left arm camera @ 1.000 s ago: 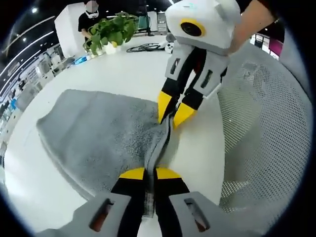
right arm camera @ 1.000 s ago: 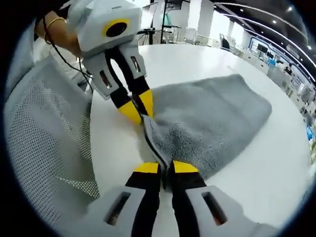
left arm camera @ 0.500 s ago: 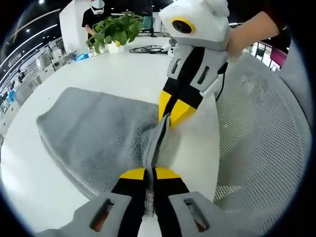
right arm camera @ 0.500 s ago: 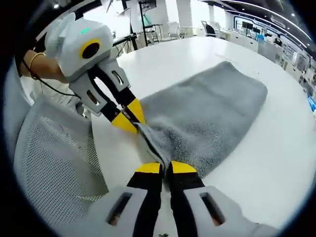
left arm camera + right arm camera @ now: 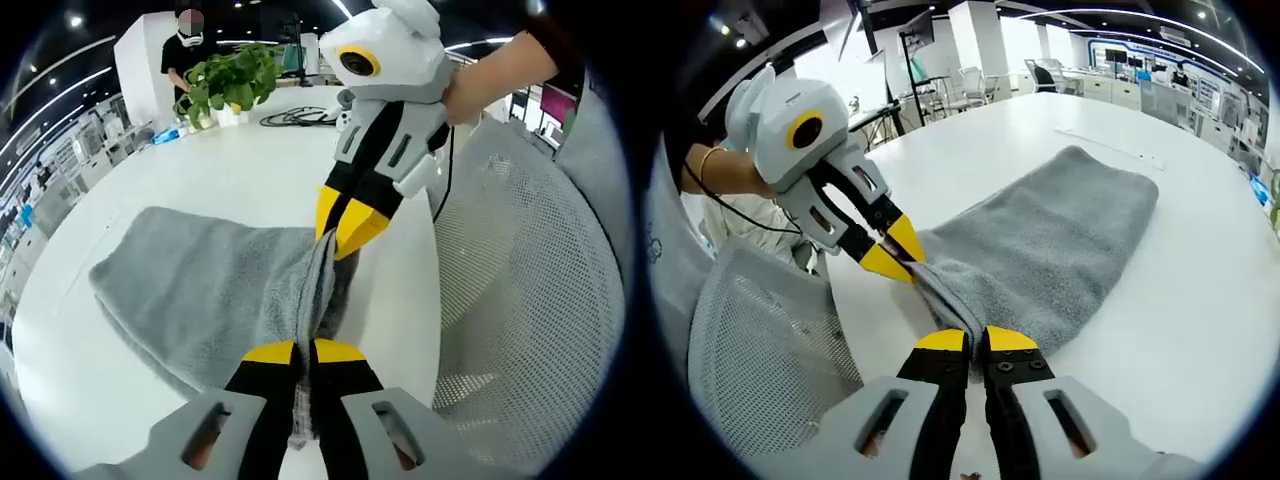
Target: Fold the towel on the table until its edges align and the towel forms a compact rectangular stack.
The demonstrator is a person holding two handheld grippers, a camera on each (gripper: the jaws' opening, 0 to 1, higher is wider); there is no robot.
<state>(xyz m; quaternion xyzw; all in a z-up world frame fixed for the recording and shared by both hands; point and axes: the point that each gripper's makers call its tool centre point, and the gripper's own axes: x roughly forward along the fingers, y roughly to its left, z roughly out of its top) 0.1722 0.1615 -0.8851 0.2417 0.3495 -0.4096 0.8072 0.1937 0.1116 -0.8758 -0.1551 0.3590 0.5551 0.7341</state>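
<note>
Left gripper [image 5: 305, 352] clamped on grey towel [image 5: 210, 290] edge at 6 o'clock; right gripper [image 5: 343, 224] pinches the same edge toward 12. Towel's far part lies on white table [image 5: 230, 165]. Mesh chair [image 5: 520, 300] at 3 o'clock.

The towel [image 5: 210, 290] is plain grey on a white surface [image 5: 230, 165]. Beside the towel, both grippers' jaws are black with yellow tips. The mesh chair [image 5: 520, 300] is pale grey; the plant [image 5: 228, 72] green.
</note>
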